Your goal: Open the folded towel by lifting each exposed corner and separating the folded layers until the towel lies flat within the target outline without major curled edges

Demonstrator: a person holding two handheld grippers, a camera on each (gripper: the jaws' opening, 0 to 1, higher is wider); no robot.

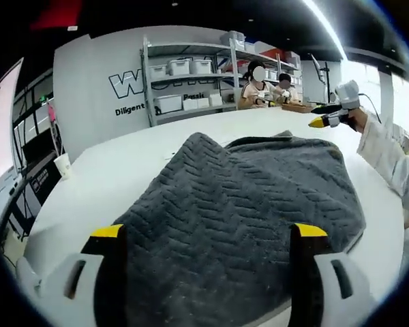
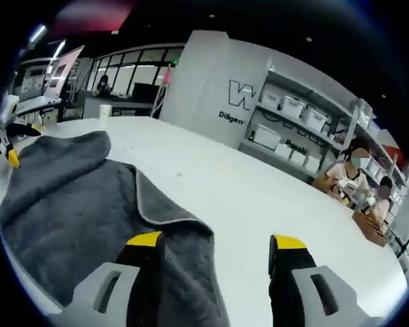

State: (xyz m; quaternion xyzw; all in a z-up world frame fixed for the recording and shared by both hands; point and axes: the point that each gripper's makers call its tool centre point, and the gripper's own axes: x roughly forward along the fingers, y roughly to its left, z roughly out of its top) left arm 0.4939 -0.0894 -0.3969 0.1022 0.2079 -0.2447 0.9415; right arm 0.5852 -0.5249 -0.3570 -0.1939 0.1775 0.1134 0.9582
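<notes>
A dark grey towel [image 1: 245, 204] with a herringbone weave lies folded on the white table [image 1: 123, 170], its upper layer humped toward the far side. My left gripper [image 1: 208, 231] hovers open over the towel's near edge, with the cloth spreading between and beyond its yellow-tipped jaws. At the far right, a hand in a white sleeve holds the right gripper [image 1: 327, 120] above the table. In the right gripper view the towel [image 2: 68, 197] fills the left side, with a hemmed layer folded over. My right gripper [image 2: 215, 241] is open, its left jaw over the towel's corner. The left gripper [image 2: 10, 155] shows at the far left edge.
Bare white table [image 2: 259, 191] stretches right of the towel. A paper cup [image 1: 62, 163] stands near the table's left edge. Shelves with white bins [image 1: 184, 75] line the lettered back wall. Two people sit working at the far end of the table [image 1: 266, 92].
</notes>
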